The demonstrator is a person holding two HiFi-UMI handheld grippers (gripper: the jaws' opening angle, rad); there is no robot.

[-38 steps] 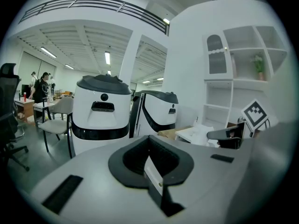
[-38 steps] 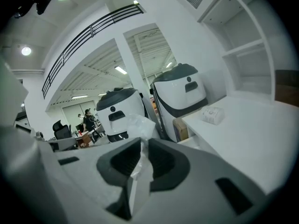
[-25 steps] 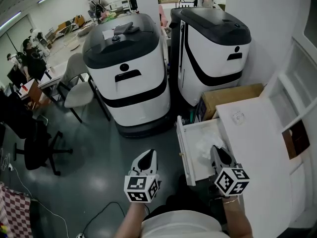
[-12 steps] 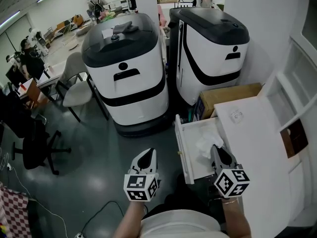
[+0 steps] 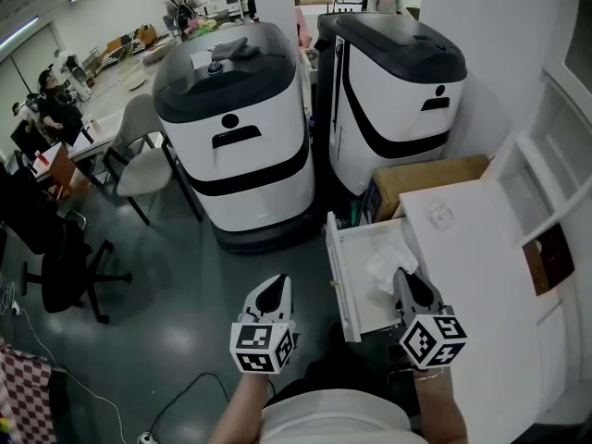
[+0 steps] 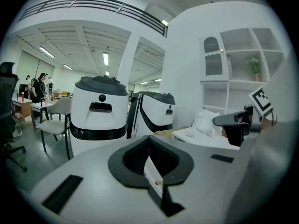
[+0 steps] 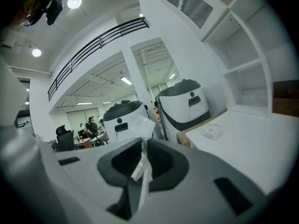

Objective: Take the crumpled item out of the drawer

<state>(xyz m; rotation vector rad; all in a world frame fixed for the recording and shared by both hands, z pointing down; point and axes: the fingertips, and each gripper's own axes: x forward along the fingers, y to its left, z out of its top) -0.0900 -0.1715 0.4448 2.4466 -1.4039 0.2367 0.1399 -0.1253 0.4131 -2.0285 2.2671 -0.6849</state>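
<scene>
A white crumpled item (image 5: 386, 266) sits at the tip of my right gripper (image 5: 404, 277), over the open white drawer (image 5: 343, 289). In the right gripper view the jaws are pinched on a fold of the crumpled item (image 7: 143, 125), which sticks up past the right gripper's (image 7: 141, 148) tips. My left gripper (image 5: 276, 290) hangs over the grey floor, left of the drawer. It is shut with nothing in it. From the left gripper view (image 6: 150, 158) the crumpled item (image 6: 206, 121) shows at the right, in front of the right gripper.
Two big white and black machines (image 5: 242, 128) (image 5: 400, 81) stand beyond the drawer. A cardboard box (image 5: 431, 181) sits behind the white counter (image 5: 481, 285), which carries a small white pack (image 5: 444, 217). A chair (image 5: 143, 160) and seated people are at the left.
Almost nothing. The view has shifted slightly, and both grippers keep their places, with the right one still pinching the crumpled item.
</scene>
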